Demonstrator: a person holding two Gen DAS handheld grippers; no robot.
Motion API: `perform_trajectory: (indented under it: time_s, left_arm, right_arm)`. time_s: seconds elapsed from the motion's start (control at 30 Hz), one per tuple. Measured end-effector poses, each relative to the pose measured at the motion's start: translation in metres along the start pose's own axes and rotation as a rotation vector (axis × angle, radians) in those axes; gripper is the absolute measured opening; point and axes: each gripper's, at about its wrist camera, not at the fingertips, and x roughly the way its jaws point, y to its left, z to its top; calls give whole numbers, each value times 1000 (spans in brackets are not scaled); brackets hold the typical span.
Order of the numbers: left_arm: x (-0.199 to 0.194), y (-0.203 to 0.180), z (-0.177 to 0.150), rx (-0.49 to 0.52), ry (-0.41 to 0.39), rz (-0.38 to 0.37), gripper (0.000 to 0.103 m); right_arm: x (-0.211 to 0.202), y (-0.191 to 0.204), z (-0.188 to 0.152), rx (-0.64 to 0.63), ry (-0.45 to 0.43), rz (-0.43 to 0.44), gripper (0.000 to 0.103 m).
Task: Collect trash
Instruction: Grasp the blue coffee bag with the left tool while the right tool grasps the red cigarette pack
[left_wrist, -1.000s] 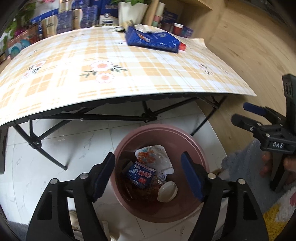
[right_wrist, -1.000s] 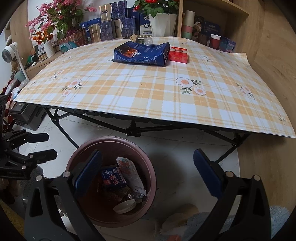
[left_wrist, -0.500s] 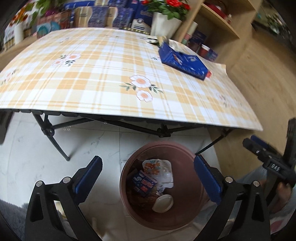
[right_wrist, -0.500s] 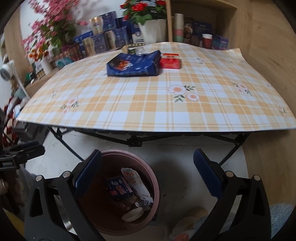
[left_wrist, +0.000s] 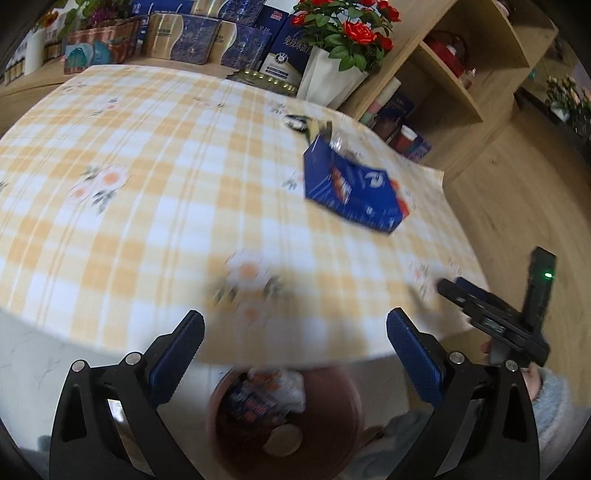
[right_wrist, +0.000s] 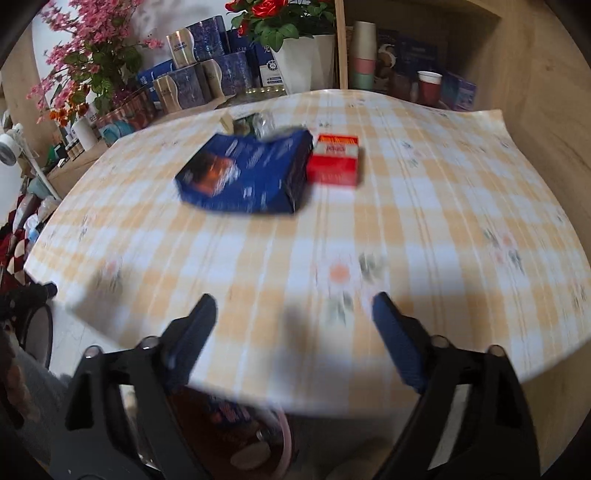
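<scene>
1. On the far half of the checked yellow-and-white tablecloth (right_wrist: 424, 229) lies what I take for the trash left to collect: a crumpled dark-blue cardboard carton (right_wrist: 251, 177) on its side, with a small red-and-white box (right_wrist: 336, 162) just beside it, and some clear crinkled wrapping (right_wrist: 264, 120) behind the carton that is too blurred to name.
2. Below the near table edge stands the round reddish-brown plastic bin (left_wrist: 332, 417), already holding a printed blue packet, pale wrappers and a small round lid.
3. My left gripper (left_wrist: 295, 354) is spread wide with nothing between its blue pads, and it sits above the bin, at the table's edge.
4. My right gripper (right_wrist: 291, 332) is over the near edge of the cloth; its jaws are closing, yet nothing is between them.
5. I judge this the reach for the next piece, a new pick just beginning.
6. The next move calls for carrying the right gripper across the cloth to the carton or the red box, both still well apart from it.
7. The carton looks wide and soft, so I would take it across its narrow side with the jaws reopened.
</scene>
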Motion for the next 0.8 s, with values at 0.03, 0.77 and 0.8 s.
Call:
perform_trajectory:
  time_s: [0.03,0.77,0.8]
  left_arm:
    - [5,-2,7,-15,1,-11,95]
    - [114,-11,66,-237,102,-147,77]
    - [116,-7,66,-253,103,-152,77]
  right_arm:
    - [7,0,10,5,1,6,78]
    - [85,-15,44,445,83,264,36]
    - [84,-14,41,464,86,280,36]
